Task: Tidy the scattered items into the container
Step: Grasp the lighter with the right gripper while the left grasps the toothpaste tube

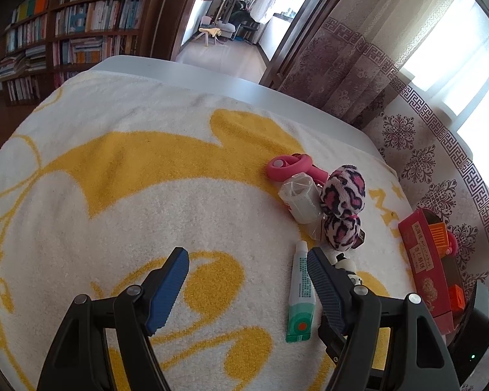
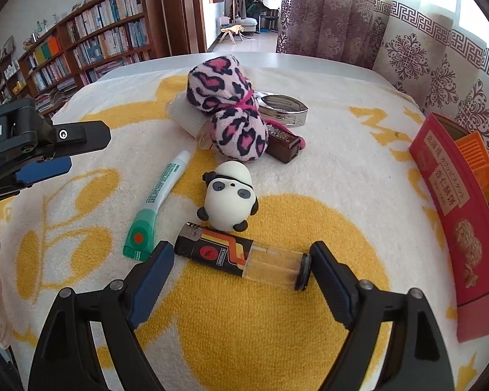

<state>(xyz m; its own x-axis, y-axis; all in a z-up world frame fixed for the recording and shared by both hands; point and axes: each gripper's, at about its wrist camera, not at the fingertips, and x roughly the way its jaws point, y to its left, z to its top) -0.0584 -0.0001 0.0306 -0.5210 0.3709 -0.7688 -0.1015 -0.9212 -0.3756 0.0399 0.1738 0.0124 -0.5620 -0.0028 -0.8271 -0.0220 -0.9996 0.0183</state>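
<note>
A lighter (image 2: 241, 259) with an orange and black label lies across the towel between the open fingers of my right gripper (image 2: 241, 260), which is empty. Beyond it sit a panda figure (image 2: 228, 202), a green and white tube (image 2: 156, 205), a pink leopard plush bundle (image 2: 228, 107), a brown case (image 2: 282, 143) and a silver dish (image 2: 283, 107). The red box (image 2: 456, 215) stands at the right with an orange toy (image 2: 476, 156) inside. My left gripper (image 1: 247, 280) is open and empty, its right finger beside the tube (image 1: 301, 293). The plush (image 1: 342, 205), a clear cup (image 1: 298, 200) and a pink ring (image 1: 287, 167) lie ahead.
A yellow and white towel (image 2: 309, 325) covers the table. The red box (image 1: 423, 260) sits at the towel's right edge. Patterned curtains (image 2: 407, 49) hang at the right, bookshelves (image 2: 81, 42) at the left. My left gripper (image 2: 42, 163) shows at the left of the right wrist view.
</note>
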